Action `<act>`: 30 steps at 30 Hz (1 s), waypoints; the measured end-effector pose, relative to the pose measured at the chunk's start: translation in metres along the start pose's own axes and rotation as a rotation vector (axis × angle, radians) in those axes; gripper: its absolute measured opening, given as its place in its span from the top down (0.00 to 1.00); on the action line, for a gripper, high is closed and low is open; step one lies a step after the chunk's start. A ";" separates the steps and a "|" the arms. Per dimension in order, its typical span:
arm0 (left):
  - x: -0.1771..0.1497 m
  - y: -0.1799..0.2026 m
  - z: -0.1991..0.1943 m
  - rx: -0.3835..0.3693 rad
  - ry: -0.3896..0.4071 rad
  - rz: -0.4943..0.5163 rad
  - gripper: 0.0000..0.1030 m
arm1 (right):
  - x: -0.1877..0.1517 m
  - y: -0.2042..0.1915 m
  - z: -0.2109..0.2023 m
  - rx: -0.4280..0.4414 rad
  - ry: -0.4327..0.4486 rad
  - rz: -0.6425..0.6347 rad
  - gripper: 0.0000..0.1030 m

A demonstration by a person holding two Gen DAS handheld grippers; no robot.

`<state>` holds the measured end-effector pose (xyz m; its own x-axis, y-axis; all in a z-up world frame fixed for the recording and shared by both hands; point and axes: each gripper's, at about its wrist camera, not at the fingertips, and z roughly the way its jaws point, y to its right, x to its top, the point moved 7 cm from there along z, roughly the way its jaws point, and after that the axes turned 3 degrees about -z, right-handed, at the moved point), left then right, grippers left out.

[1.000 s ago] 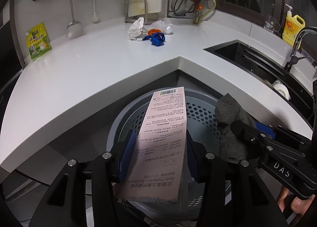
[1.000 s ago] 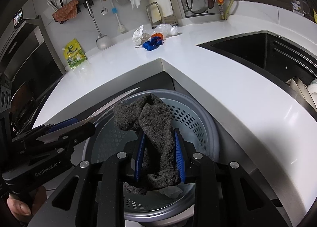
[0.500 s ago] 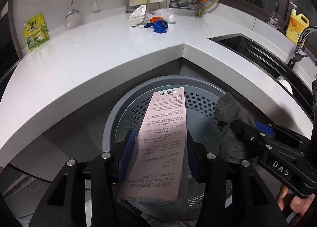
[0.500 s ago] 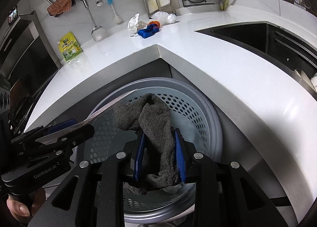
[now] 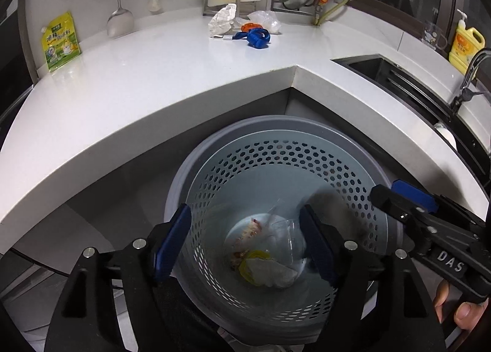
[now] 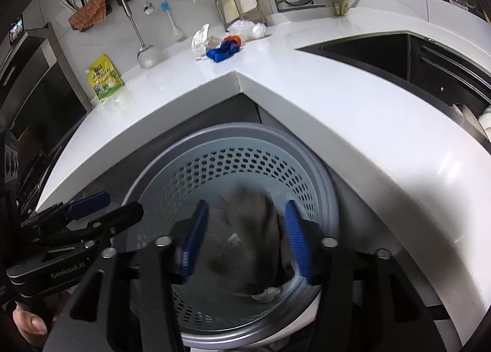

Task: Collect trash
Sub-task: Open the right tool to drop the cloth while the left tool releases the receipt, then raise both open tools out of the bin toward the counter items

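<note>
A grey perforated trash basket (image 5: 276, 149) stands below the counter corner; it also shows in the right wrist view (image 6: 245, 140). My left gripper (image 5: 245, 241) is open and empty above the basket, with crumpled paper, clear plastic and a yellow scrap (image 5: 264, 263) at the bottom. My right gripper (image 6: 245, 241) is open above the basket. A dark grey sock (image 6: 248, 223), blurred, is between the fingers, falling into the basket. More trash (image 5: 242, 26) lies on the counter at the back: crumpled white paper, a blue strap, an orange bit and a plastic bag, also in the right wrist view (image 6: 224, 41).
The white L-shaped counter (image 5: 153, 81) wraps around the basket. A black sink (image 5: 414, 84) with a tap is at the right, with a yellow soap bottle (image 5: 466, 44) behind. A green-yellow pouch (image 5: 59, 41) leans on the wall at left. Utensils hang above.
My left gripper opened and the pink leaflet it held is gone from view. My right gripper opened and the grey sock is dropping into the basket.
</note>
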<state>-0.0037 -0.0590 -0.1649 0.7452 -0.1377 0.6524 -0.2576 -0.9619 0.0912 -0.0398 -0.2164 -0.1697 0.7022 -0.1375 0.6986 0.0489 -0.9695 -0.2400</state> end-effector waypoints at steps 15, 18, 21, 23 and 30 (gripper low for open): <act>0.004 -0.006 -0.003 -0.002 0.010 -0.018 0.28 | 0.005 -0.001 -0.005 0.009 0.012 0.003 0.49; 0.006 -0.008 -0.004 -0.004 0.013 -0.026 0.27 | 0.006 -0.001 -0.007 0.009 0.018 0.003 0.48; 0.008 -0.011 -0.005 -0.003 0.019 -0.032 0.24 | 0.008 -0.001 -0.010 0.011 0.027 0.006 0.48; 0.008 -0.012 -0.007 -0.003 0.022 -0.035 0.24 | 0.008 -0.001 -0.011 0.012 0.033 0.009 0.45; 0.017 -0.022 -0.016 -0.001 0.046 -0.047 0.22 | 0.016 -0.007 -0.017 0.018 0.051 0.017 0.39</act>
<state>0.0052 -0.0368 -0.1439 0.7273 -0.0809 0.6815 -0.2235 -0.9668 0.1237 -0.0413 -0.2151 -0.1451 0.6660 -0.1649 0.7275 0.0504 -0.9631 -0.2644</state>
